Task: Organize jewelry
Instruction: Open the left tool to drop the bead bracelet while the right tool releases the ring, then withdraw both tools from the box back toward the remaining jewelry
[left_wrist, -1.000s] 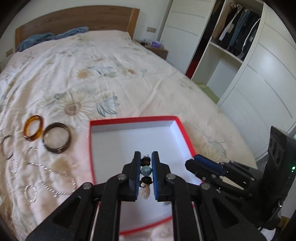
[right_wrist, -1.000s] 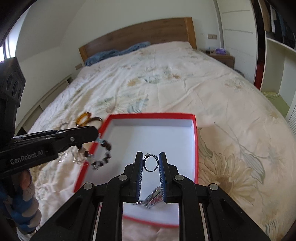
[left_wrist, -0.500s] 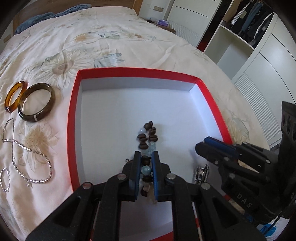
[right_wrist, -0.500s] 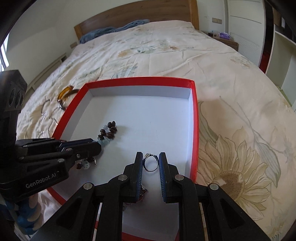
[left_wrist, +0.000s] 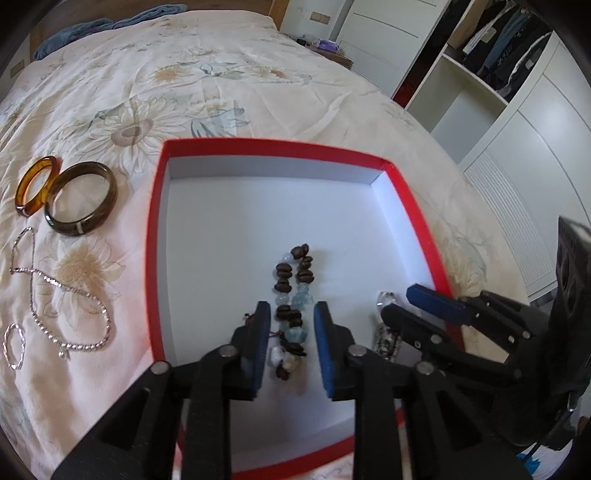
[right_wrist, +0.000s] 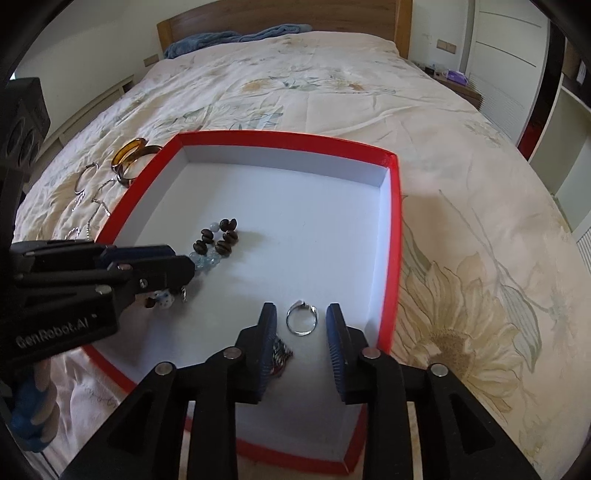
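A red box with a white floor (left_wrist: 159, 206) (right_wrist: 391, 236) lies on the bed. A beaded bracelet (left_wrist: 293, 291) (right_wrist: 218, 240) of brown and pale blue beads lies on its floor. My left gripper (left_wrist: 290, 339) (right_wrist: 184, 264) is open, its jaws either side of the bracelet's near end. A silver ring (right_wrist: 302, 318) (left_wrist: 386, 297) lies flat on the box floor. My right gripper (right_wrist: 301, 332) (left_wrist: 413, 306) is open around it. A small dark patterned piece (right_wrist: 279, 354) lies by the right gripper's left finger.
On the bedspread left of the box lie an amber bangle (left_wrist: 33, 188), a dark green bangle (left_wrist: 81, 197), a silver chain (left_wrist: 62, 295) and a small silver hoop (left_wrist: 14, 347). Wardrobe shelves (left_wrist: 480, 74) stand at the right. A wooden headboard (right_wrist: 280, 14) is at the far end.
Both grippers have opened. The left let the beaded bracelet go onto the box floor; the right let the ring go, and it now lies flat in the box.
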